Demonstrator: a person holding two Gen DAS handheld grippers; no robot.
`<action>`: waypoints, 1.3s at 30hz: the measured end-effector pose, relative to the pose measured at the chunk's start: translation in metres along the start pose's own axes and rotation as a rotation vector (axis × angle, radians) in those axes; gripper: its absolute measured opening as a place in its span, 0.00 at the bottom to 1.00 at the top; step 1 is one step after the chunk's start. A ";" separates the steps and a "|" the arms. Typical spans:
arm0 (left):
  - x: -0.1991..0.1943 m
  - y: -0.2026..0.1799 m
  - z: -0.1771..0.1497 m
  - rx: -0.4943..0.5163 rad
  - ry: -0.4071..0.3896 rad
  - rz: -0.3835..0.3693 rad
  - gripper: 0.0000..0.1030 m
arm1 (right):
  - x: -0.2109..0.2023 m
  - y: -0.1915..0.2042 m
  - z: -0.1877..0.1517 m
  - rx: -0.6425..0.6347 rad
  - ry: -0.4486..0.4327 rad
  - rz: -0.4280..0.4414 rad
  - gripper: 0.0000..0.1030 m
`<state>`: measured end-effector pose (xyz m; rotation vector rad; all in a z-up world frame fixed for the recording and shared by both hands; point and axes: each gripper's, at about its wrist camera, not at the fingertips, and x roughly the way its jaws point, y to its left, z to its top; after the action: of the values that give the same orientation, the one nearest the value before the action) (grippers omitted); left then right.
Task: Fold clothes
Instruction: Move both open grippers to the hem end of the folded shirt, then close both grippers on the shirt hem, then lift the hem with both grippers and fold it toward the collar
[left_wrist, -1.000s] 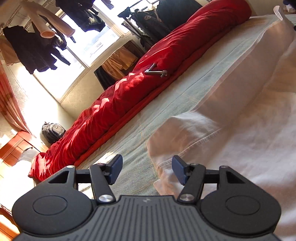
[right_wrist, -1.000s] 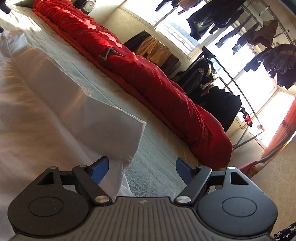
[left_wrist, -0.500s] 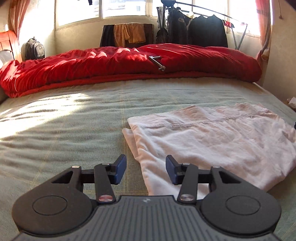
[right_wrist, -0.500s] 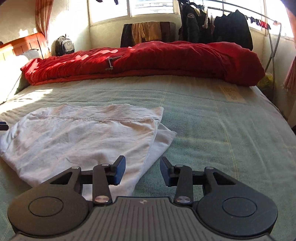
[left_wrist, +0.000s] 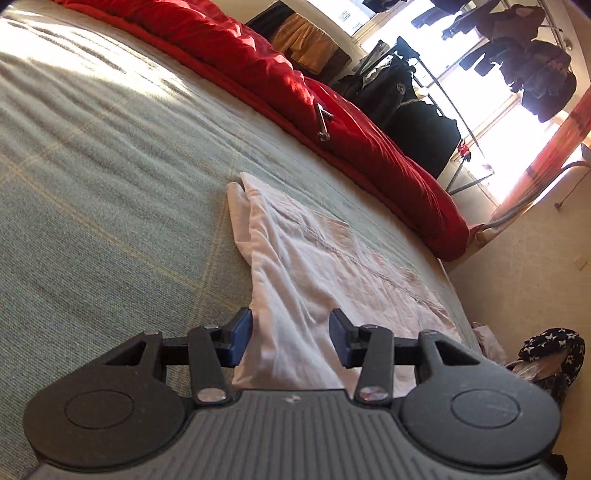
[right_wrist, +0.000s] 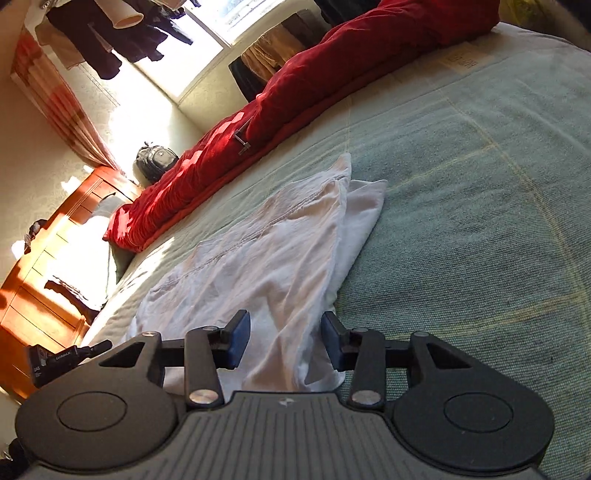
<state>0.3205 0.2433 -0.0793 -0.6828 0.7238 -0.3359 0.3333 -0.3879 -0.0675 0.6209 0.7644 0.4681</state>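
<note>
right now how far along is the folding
Done: the white garment lies on the green bedspread already folded over itself, layered edges showing. In hand: nothing; left tool and right tool sit open over its near corners. Left: gripping and folding again.

A home bedroom: bed (left_wrist: 110, 155), red duvet (left_wrist: 369, 147), hanging clothes (left_wrist: 532, 74).

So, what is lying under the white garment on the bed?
The white garment lies folded on the green bedcover. A second white layer shows along its edge, under the top one. Whether anything else is under the folds cannot be seen.
</note>
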 end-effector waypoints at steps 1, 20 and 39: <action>0.002 0.000 0.000 -0.008 0.001 -0.003 0.43 | 0.001 -0.003 0.001 0.024 -0.005 0.014 0.47; 0.009 -0.006 -0.012 0.035 0.043 -0.019 0.44 | 0.009 -0.013 0.014 0.108 -0.029 0.126 0.46; -0.010 -0.023 -0.013 0.142 0.086 0.068 0.06 | -0.020 0.015 -0.032 -0.035 0.103 -0.076 0.03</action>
<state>0.3027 0.2257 -0.0664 -0.5107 0.7955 -0.3528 0.2934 -0.3780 -0.0658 0.5364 0.8731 0.4454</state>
